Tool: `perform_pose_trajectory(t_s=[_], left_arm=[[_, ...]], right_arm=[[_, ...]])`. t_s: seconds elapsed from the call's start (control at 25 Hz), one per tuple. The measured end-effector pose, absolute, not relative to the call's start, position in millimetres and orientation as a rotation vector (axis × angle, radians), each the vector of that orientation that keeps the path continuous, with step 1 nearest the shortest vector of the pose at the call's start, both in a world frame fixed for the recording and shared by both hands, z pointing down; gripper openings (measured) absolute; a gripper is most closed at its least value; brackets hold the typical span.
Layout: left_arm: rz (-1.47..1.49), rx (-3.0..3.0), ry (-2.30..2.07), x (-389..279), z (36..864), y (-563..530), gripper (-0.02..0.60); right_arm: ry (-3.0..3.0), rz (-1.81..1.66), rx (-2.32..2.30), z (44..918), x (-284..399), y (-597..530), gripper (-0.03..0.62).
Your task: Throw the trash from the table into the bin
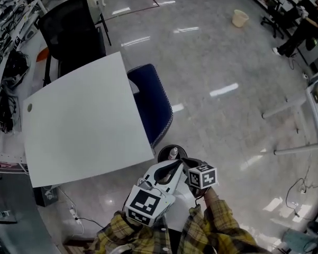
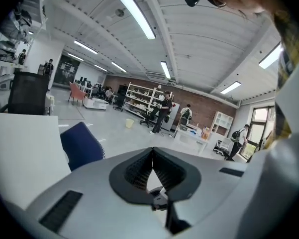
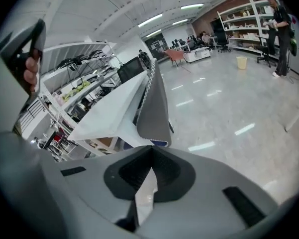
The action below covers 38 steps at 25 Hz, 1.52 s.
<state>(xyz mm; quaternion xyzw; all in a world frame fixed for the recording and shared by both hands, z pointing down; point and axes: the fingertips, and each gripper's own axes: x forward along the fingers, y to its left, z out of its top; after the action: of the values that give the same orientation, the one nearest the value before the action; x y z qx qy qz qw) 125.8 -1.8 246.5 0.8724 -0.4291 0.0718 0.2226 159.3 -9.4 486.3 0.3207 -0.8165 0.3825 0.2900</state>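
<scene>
— Trash?
— Looks like a bottle (image 1: 173,152) down in the bin (image 1: 164,150); desk (image 1: 84,115) bare.
— Tools?
— Clenched and empty, left tool (image 2: 152,151) and right tool (image 3: 150,152); could bump the bin over if swung low.

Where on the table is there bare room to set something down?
The whole white table is bare, from the edge by the black chair to the near corner; only a small grommet sits near its left edge. It is crowded off the right side, where the blue chair and the bin stand close.
</scene>
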Motion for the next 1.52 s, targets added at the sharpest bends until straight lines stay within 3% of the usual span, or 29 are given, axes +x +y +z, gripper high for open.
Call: perform_pose_trajectory(t_s=[0.4,0.68,1.08,1.52], left_arm=[[0.123,2.386,-1.391,64,187,38,0.009],[0.07,2.333,-1.634,-11,161,61,0.009],[0.034,2.165,-1.915,-118,164,112,0.009],[-0.008,2.102,-1.948,-143,167,125,0.009]], right_arm=[[-2.468,0.711,0.673,331,90,22,-0.002],[-2.652,0.489,0.504,238,5,40,-0.002],[-2.797,0.223,0.286,200,-108,82,-0.002],[-2.81,0.256,0.202,199,-135,93,-0.002]])
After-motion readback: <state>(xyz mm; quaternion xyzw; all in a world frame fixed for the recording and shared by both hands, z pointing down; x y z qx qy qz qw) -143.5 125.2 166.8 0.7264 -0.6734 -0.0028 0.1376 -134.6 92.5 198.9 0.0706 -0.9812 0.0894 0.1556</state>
